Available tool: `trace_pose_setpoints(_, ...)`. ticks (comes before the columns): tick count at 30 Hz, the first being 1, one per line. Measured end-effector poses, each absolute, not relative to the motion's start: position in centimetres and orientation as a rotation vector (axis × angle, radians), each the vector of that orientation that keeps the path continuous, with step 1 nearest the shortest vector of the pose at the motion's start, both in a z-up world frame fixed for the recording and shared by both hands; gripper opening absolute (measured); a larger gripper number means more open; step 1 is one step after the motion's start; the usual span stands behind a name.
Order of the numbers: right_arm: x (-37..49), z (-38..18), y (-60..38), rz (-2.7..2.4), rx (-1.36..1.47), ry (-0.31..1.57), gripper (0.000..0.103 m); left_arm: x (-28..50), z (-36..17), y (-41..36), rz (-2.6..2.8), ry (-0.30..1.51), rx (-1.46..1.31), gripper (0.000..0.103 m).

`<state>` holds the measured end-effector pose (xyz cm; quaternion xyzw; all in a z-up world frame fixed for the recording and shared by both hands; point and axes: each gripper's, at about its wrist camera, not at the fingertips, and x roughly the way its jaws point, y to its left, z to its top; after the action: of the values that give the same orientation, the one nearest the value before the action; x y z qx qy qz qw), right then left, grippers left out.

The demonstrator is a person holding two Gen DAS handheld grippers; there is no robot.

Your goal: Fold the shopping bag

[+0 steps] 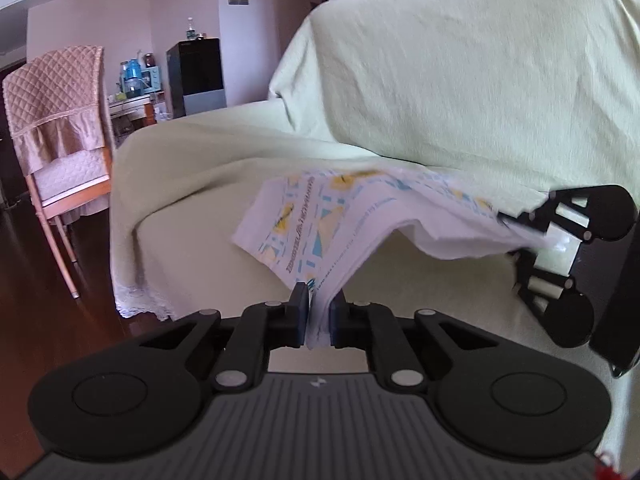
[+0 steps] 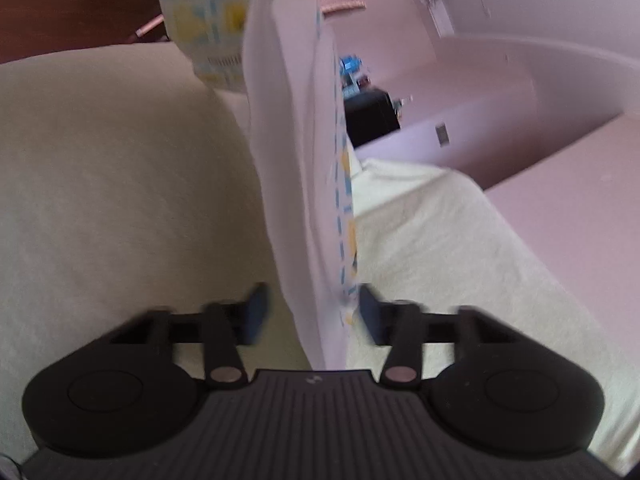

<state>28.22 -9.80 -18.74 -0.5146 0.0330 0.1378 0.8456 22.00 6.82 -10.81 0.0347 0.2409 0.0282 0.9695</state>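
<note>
Both your grippers are at one printed shopping bag (image 1: pixel 360 216), lifted over the pale green sofa cover (image 1: pixel 192 184). Your left gripper (image 1: pixel 320 312) is clamped on its edge. Your right gripper's (image 2: pixel 312 312) jaws look apart around the bag, though motion blur obscures this.

One bag, two grippers, one sofa

One printed shopping bag (image 1: pixel 320 216), two black grippers (image 1: pixel 319 312) (image 2: pixel 310 312), one covered sofa (image 1: pixel 440 80), one chair (image 1: pixel 60 128).
</note>
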Motion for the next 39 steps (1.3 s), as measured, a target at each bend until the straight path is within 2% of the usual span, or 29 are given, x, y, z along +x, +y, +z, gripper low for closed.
trace_pose_setpoints(4,24.4,-14.9,-10.3,0.28,-0.886,0.102,0.003,19.8,-8.6,7.4,0.075,0.439,0.042,0.009)
trace_pose_setpoints(8,19.9,-10.2,-11.7,0.251,-0.669,0.177,0.003,17.2,-4.3,5.7,0.045,0.321,0.04,0.009)
trace_pose_setpoints(12,14.0,-3.4,-15.8,0.21,-0.282,0.281,0.003,14.2,1.0,2.5,-0.064,0.171,0.045,0.009)
trace_pose_setpoints(17,7.9,1.4,-23.2,0.116,0.167,0.372,0.003,11.1,6.4,-3.9,-0.33,0.065,0.059,0.009)
trace_pose_setpoints(19,4.3,2.2,-27.5,0.002,0.396,0.392,0.004,9.5,8.0,-8.1,-0.507,0.063,0.055,0.014)
trace_pose_setpoints(20,2.2,2.0,-29.4,-0.066,0.48,0.392,0.004,8.6,8.4,-10.3,-0.59,0.071,0.055,0.026)
trace_pose_setpoints(21,0.1,1.7,-31.2,-0.136,0.563,0.39,0.004,7.5,8.3,-12.0,-0.638,0.082,0.069,0.032)
trace_pose_setpoints(25,-7.7,-2.1,-37.9,-0.395,0.807,0.447,0.004,3.1,6.8,-17.9,-0.819,0.142,0.125,0.034)
trace_pose_setpoints(28,-12.5,-5.1,-41.0,-0.548,0.854,0.506,0.007,-0.6,3.8,-20.5,-0.923,0.246,0.175,0.035)
trace_pose_setpoints(30,-14.6,-6.8,-41.8,-0.572,0.816,0.602,0.02,-2.1,1.2,-21.0,-0.94,0.355,0.206,0.037)
trace_pose_setpoints(34,-17.9,-8.2,-41.6,-0.593,0.647,0.679,0.034,-1.8,-3.6,-19.5,-0.883,0.588,0.203,0.036)
trace_pose_setpoints(39,-20.3,-7.1,-41.5,-0.604,0.339,0.666,0.036,-1.5,-5.4,-17.6,-0.791,0.753,0.193,0.037)
